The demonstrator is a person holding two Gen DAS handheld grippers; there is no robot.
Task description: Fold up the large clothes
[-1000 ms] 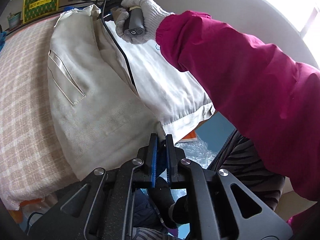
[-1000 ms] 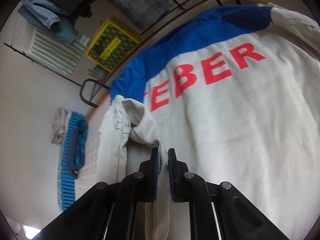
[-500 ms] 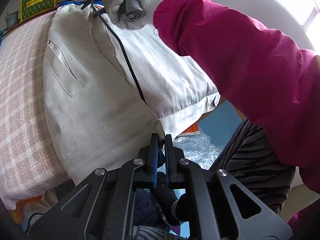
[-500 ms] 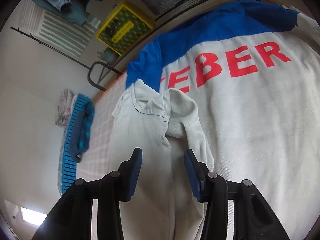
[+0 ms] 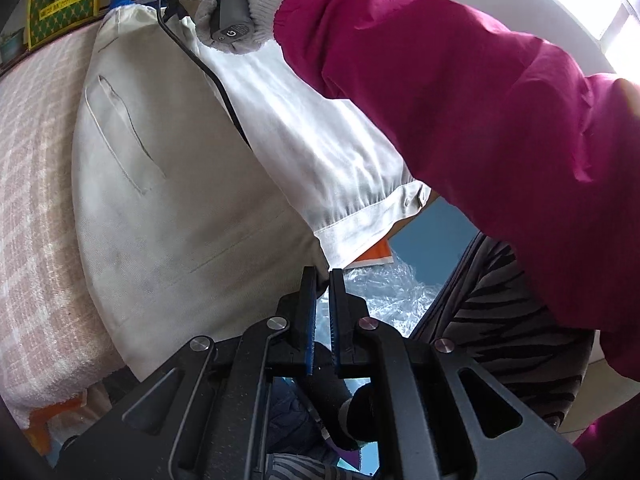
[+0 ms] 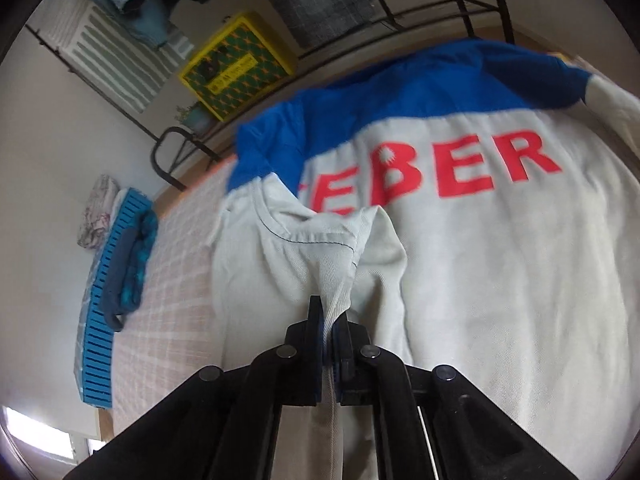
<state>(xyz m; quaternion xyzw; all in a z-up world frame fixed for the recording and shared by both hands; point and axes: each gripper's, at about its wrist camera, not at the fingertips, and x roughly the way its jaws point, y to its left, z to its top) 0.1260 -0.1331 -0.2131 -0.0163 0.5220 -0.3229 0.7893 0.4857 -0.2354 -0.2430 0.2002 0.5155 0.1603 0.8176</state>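
My left gripper (image 5: 322, 276) has its jaws clenched on the hem corner of the cream jacket (image 5: 180, 216), which lies spread on the checked bed cover (image 5: 36, 208). My right gripper (image 6: 329, 312) has its jaws clenched on a bunched fold of the jacket just below its red lettering (image 6: 448, 164). Beyond the jacket's blue shoulder stands a yellow crate (image 6: 236, 64).
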